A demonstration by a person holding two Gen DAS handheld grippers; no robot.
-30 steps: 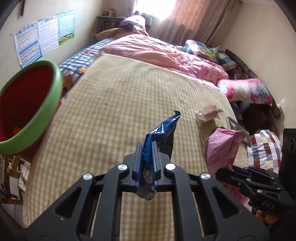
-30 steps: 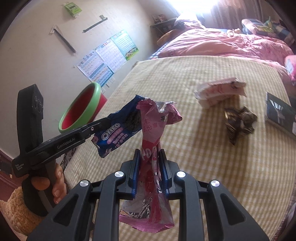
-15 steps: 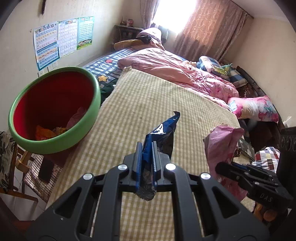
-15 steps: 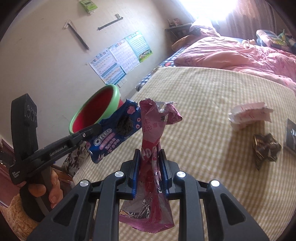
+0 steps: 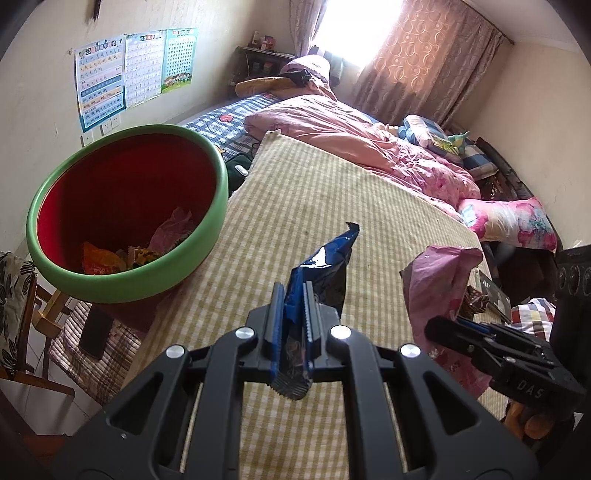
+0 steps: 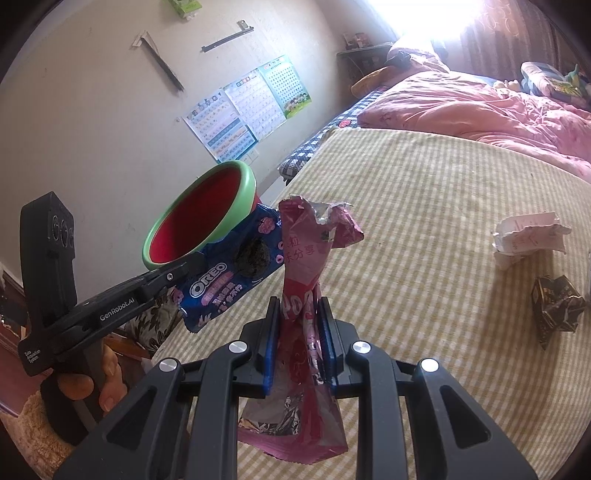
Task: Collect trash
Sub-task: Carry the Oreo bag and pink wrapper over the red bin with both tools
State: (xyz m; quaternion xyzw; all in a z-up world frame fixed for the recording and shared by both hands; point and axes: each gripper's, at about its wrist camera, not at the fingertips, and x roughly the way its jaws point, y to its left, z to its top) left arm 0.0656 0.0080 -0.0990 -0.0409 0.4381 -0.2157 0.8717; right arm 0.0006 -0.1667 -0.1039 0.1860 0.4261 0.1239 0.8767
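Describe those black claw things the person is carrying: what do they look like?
Each is matte black plastic. The left gripper and right gripper have two ribbed, blue-edged fingers on angular open-frame linkages with silver bolts. Seen side-on, one reads "GenRobot.AI" in white, the other "DAS". A boxy black block tops each handle. No sleeves or cables show.

Sunlit bedroom with a wide bed.
Cream walls carry posters; bright light floods through a curtained window; a checked mat and pink quilt cover the bed.
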